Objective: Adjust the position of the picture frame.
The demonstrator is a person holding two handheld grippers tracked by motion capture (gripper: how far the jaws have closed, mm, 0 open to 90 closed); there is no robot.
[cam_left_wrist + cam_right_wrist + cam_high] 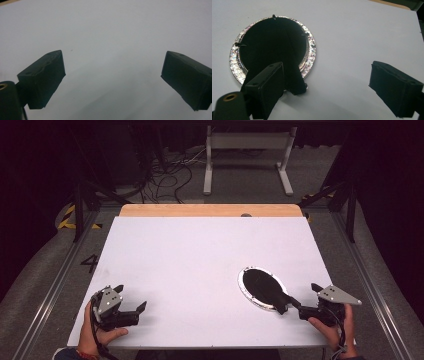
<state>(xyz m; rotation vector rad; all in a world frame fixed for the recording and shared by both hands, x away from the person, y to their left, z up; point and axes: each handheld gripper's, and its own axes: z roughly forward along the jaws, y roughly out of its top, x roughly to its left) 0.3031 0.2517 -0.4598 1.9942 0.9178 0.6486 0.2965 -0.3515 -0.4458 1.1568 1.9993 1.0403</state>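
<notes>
A round silver foil dish (247, 291) (311, 50) lies on the white table top (200, 250), right of centre and near the front. A black cloth (262, 284) (274, 42) fills it, and one flap (295, 83) hangs over the near rim onto the table. My right gripper (307, 299) (327, 82) is open just right of that flap, low over the table, with nothing between its jaws. At the front left corner my left gripper (132, 296) (112, 75) is held open over bare white surface.
A wooden strip (210, 210) runs along the table's far edge. Behind it on the grey floor stand a white metal frame (247, 142) and loose cables (170, 170). Metal rails (55, 285) flank the table on both sides.
</notes>
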